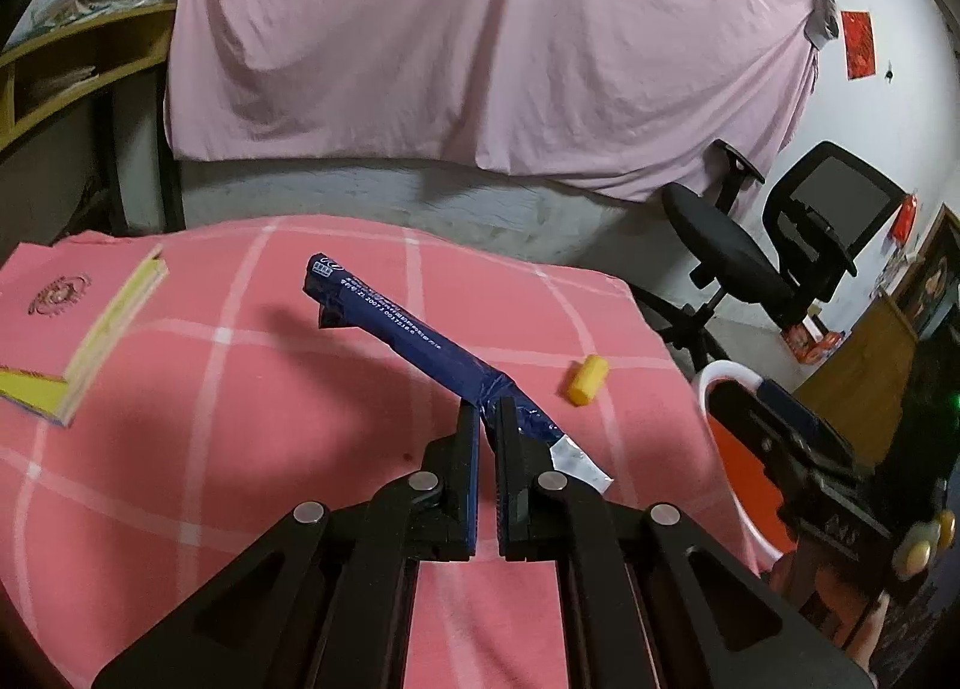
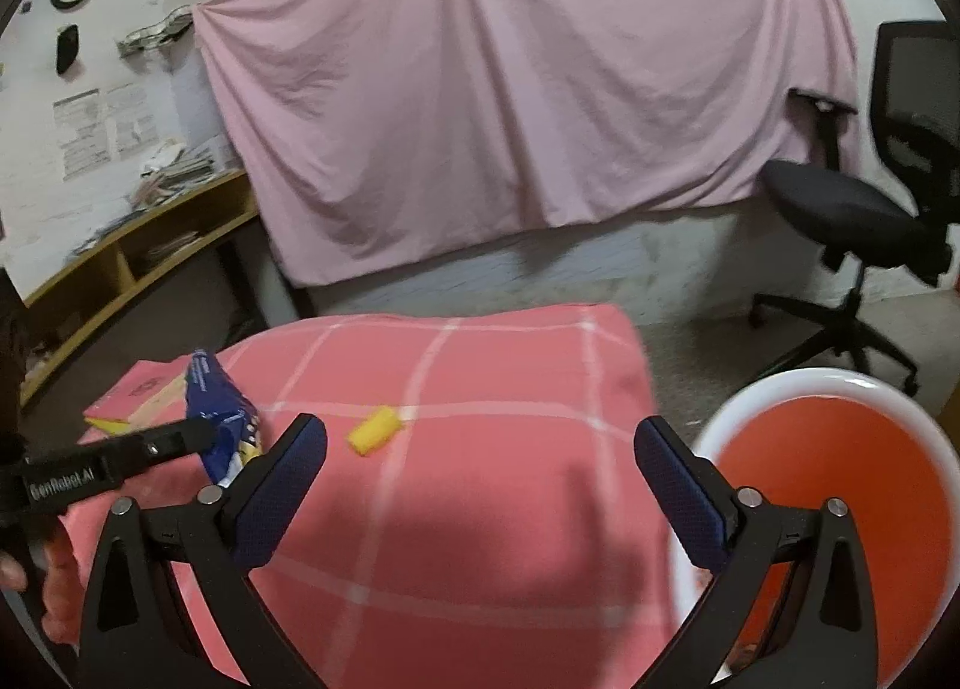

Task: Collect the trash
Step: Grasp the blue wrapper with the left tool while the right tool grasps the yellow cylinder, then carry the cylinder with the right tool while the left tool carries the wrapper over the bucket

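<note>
Pink checked cloth covers the desk (image 1: 180,449); left gripper (image 1: 487,410) fingers pinch a blue wrapper (image 1: 408,329), right gripper (image 2: 480,443) fingers gape empty beside the orange bin (image 2: 840,485), partly cut off

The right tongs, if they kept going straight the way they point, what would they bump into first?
Probably the pink checked cloth on the table. The open right tongs tilt downward at a bare patch of it, with the small yellow cylinder-shaped scrap off to their left and the orange bin with a white rim to their right.
</note>
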`<state>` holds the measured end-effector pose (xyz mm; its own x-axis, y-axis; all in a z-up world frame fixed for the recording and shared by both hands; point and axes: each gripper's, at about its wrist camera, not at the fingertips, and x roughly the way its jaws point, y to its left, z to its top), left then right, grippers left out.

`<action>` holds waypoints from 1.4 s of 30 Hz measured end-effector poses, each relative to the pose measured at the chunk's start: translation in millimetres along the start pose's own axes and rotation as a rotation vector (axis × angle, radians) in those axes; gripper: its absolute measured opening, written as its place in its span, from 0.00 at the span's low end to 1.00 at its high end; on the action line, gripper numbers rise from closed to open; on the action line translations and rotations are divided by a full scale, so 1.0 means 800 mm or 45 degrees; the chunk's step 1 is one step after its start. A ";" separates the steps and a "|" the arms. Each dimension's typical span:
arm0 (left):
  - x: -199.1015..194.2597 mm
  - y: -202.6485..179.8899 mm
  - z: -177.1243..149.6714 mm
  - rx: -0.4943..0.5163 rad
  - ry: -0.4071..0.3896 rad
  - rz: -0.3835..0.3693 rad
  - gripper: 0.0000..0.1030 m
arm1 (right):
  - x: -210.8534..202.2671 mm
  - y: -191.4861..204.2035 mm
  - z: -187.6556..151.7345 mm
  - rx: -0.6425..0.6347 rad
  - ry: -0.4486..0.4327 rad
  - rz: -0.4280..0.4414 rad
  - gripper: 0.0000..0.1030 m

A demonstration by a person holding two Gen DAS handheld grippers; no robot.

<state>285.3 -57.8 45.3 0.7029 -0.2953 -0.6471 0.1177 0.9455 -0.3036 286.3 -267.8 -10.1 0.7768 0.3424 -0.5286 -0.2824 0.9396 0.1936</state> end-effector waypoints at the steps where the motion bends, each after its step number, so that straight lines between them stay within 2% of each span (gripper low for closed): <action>1: -0.002 0.002 -0.002 0.007 -0.003 0.003 0.02 | 0.005 0.003 0.002 0.010 0.014 0.028 0.90; 3: -0.005 0.005 -0.004 0.017 -0.006 0.008 0.02 | 0.016 0.008 0.004 0.028 0.050 0.074 0.83; 6: -0.008 0.012 -0.007 0.017 -0.014 0.011 0.01 | 0.036 0.017 0.006 0.034 0.120 0.113 0.82; 9: -0.009 0.016 -0.009 0.008 -0.016 0.006 0.01 | 0.052 0.028 0.006 0.021 0.188 0.133 0.68; 11: -0.009 0.017 -0.010 0.011 -0.019 0.003 0.01 | 0.063 0.035 0.004 0.015 0.225 0.138 0.65; 13: -0.010 0.018 -0.013 0.019 -0.023 -0.002 0.01 | 0.071 0.038 0.003 0.018 0.248 0.150 0.53; 15: -0.011 0.016 -0.013 0.029 -0.027 -0.004 0.01 | 0.074 0.038 0.002 0.028 0.258 0.153 0.47; 18: -0.012 0.014 -0.014 0.032 -0.030 -0.009 0.00 | 0.076 0.037 0.000 0.042 0.276 0.165 0.28; 23: -0.020 0.006 -0.015 0.037 -0.061 -0.006 0.00 | 0.070 0.040 -0.002 0.034 0.267 0.186 0.27; 24: -0.025 0.002 -0.016 0.046 -0.080 0.000 0.00 | 0.068 0.041 -0.002 0.027 0.261 0.188 0.11; 35: -0.049 -0.026 -0.032 0.135 -0.183 0.020 0.00 | 0.026 0.055 -0.007 -0.051 0.108 0.212 0.11; 42: -0.069 -0.042 -0.038 0.199 -0.296 0.038 0.00 | -0.032 0.048 -0.004 -0.060 -0.198 0.296 0.11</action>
<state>221.1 -77.0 69.9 0.8476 -0.2446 -0.4709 0.1887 0.9683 -0.1635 253.7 -240.3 8.2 0.7642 0.5480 -0.3402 -0.4863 0.8360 0.2541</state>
